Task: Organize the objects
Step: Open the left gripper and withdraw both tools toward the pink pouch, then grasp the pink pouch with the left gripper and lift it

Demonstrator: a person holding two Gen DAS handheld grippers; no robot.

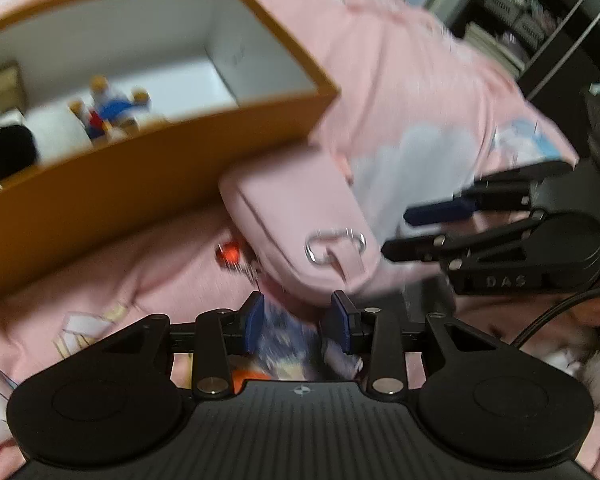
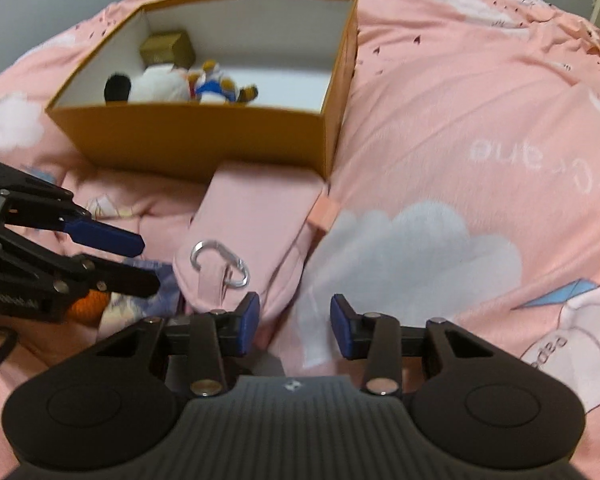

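Note:
An orange box (image 1: 100,184) (image 2: 204,140) with a white inside sits on a pink bedspread. It holds a white and black plush (image 2: 152,84), a small blue and white duck toy (image 2: 216,86) (image 1: 112,106) and a gold box (image 2: 166,48). A pink pouch (image 1: 300,220) (image 2: 252,232) with a silver carabiner (image 2: 220,264) lies against the box front. My left gripper (image 1: 298,322) is open over a purple patterned soft item (image 1: 288,340) (image 2: 148,296) beside the pouch. My right gripper (image 2: 294,328) is open and empty at the pouch's near right corner.
The pink bedspread (image 2: 460,120) with cloud prints covers the bed. A small red object (image 1: 230,256) lies left of the pouch. An orange item (image 2: 88,304) lies under my left gripper. Dark shelves (image 1: 540,20) stand beyond the bed at the far right.

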